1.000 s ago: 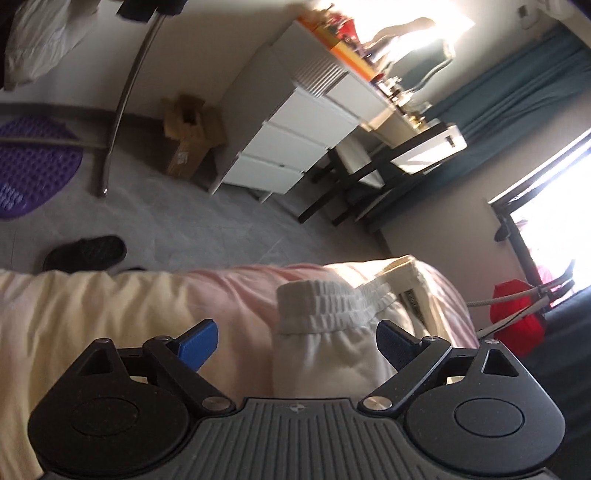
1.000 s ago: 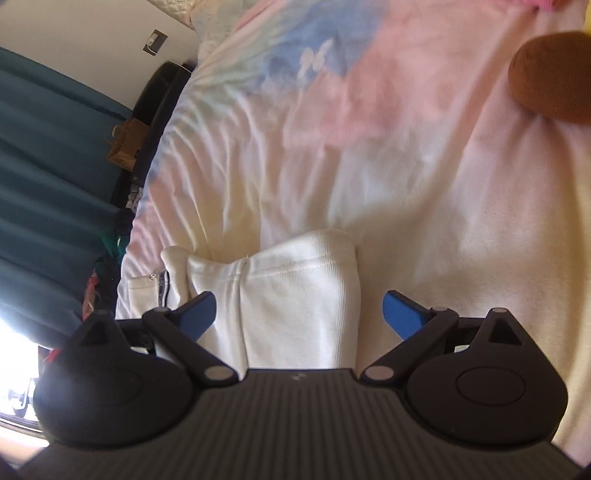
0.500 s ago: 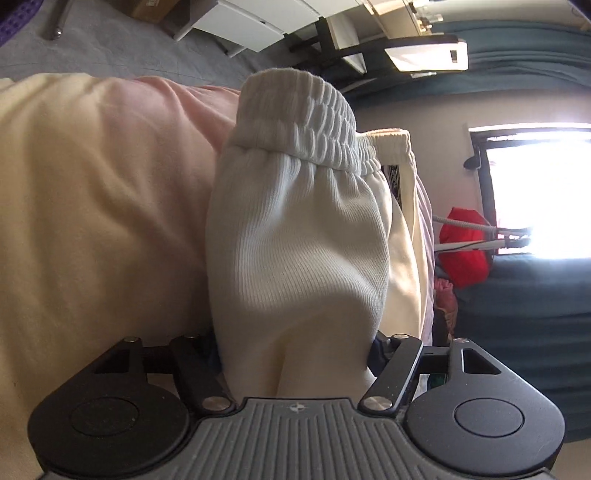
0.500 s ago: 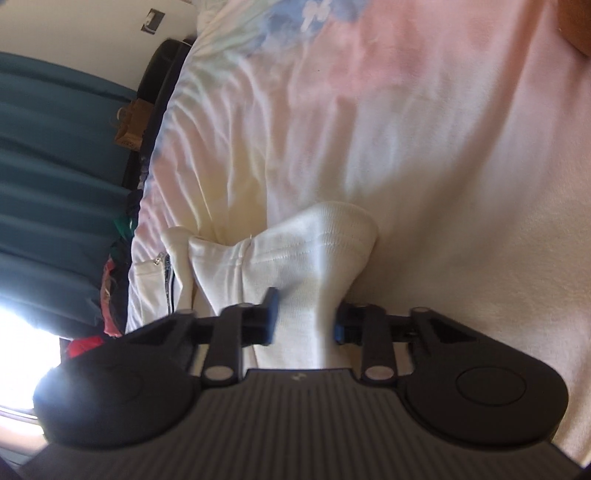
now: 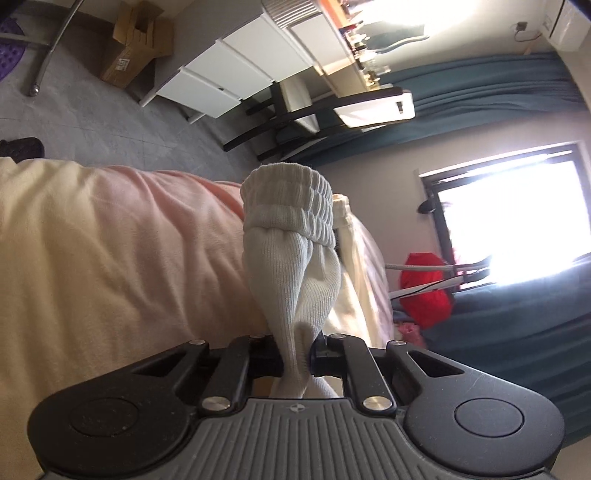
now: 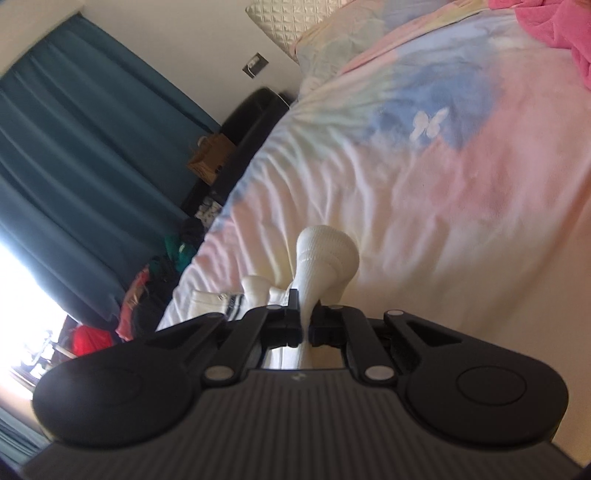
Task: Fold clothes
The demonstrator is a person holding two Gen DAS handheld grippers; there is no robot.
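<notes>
A white ribbed garment with an elastic waistband [image 5: 291,229] lies on the pastel bed cover [image 5: 110,258]. My left gripper [image 5: 297,350] is shut on a bunch of its fabric, and the waistband end stands up beyond the fingers. My right gripper [image 6: 306,328] is shut on another part of the same white garment [image 6: 325,258], lifted a little off the bed cover [image 6: 461,184]. A striped edge of the garment [image 6: 225,301] lies to the left of the right gripper.
The bed edge runs along the left wrist view, with grey floor, a white drawer unit [image 5: 236,70], a cardboard box [image 5: 133,44] and a black chair [image 5: 332,110] beyond. Teal curtains [image 6: 74,147], a pink blanket [image 6: 554,29] and a pillow [image 6: 332,40] border the bed.
Both grippers went from open around the garment to shut on it, then lifted the pinched fabric off the bed. The views tilted up.
</notes>
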